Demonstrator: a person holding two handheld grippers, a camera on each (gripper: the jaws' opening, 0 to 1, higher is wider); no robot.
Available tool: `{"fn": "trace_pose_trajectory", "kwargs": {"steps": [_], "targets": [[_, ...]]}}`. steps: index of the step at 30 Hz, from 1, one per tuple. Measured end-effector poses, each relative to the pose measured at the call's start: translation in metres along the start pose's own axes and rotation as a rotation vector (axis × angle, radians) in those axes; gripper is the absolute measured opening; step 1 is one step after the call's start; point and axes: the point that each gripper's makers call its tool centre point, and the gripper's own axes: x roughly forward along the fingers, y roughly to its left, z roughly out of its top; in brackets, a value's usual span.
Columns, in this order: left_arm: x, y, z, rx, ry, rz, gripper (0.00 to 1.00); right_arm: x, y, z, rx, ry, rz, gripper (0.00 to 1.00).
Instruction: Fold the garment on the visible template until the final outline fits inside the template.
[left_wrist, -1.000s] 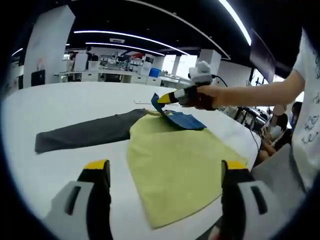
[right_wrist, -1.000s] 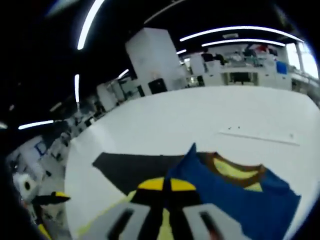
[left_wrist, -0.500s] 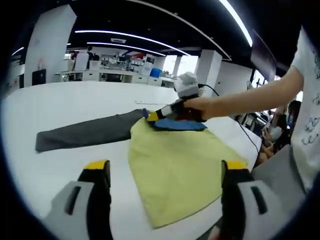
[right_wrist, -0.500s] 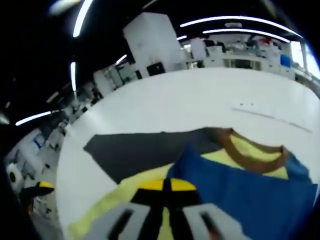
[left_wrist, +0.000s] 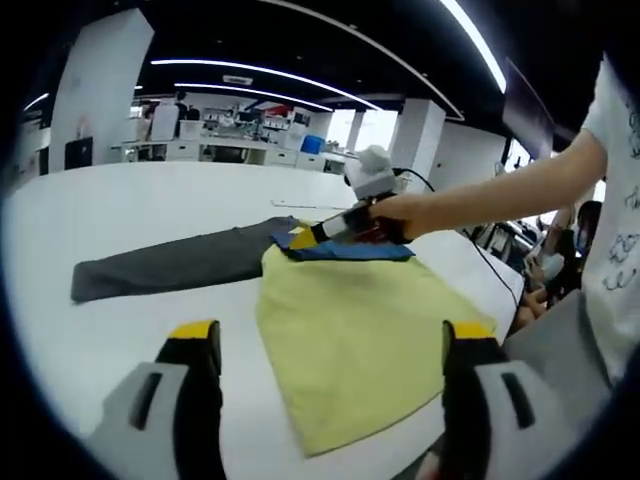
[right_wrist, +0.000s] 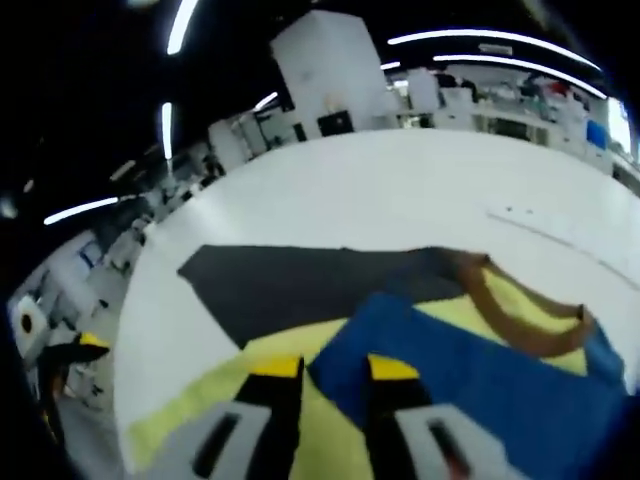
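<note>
Left tongs (left_wrist: 330, 350): jaws wide apart, holding nothing, hovering low over the white surface (left_wrist: 130, 205) with the shirt (left_wrist: 350, 320) lying flat just ahead of and between them. The shirt's yellow body runs away from these tongs; its dark grey sleeve (left_wrist: 170, 265) stretches out flat to their left, not folded in yet. Right tongs (left_wrist: 325, 230) sit at the far collar end, over the blue sleeve (left_wrist: 350, 250), which is laid across the top of the yellow body. In the right gripper view the right tongs (right_wrist: 335, 368) have their jaws slightly apart with the blue sleeve's (right_wrist: 450, 370) corner lying between the tips; I can't tell whether they pinch it, looks like a release. No template outline that I can make out. Step in hand, as I read it: blue sleeve fold going down. Next should be the grey sleeve: grab near its cuff end and bring it across the body, without dragging the shirt.
</note>
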Motion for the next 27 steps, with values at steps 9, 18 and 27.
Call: {"fn": "trace_pose_trajectory", "kwargs": {"steps": [9,18,27], "targets": [[0.000,0.000,-0.001,0.000,0.002,-0.001,0.89,-0.003,0.014,-0.003,-0.074,-0.015,0.082,0.74],[0.000,-0.001,-0.002,0.005,0.009,-0.001,0.88,-0.013,0.004,-0.002,-0.053,-0.043,0.083,0.93],[0.001,-0.003,-0.005,0.007,0.022,-0.006,0.88,-0.039,-0.030,-0.009,-0.026,-0.047,0.021,0.88]]}}
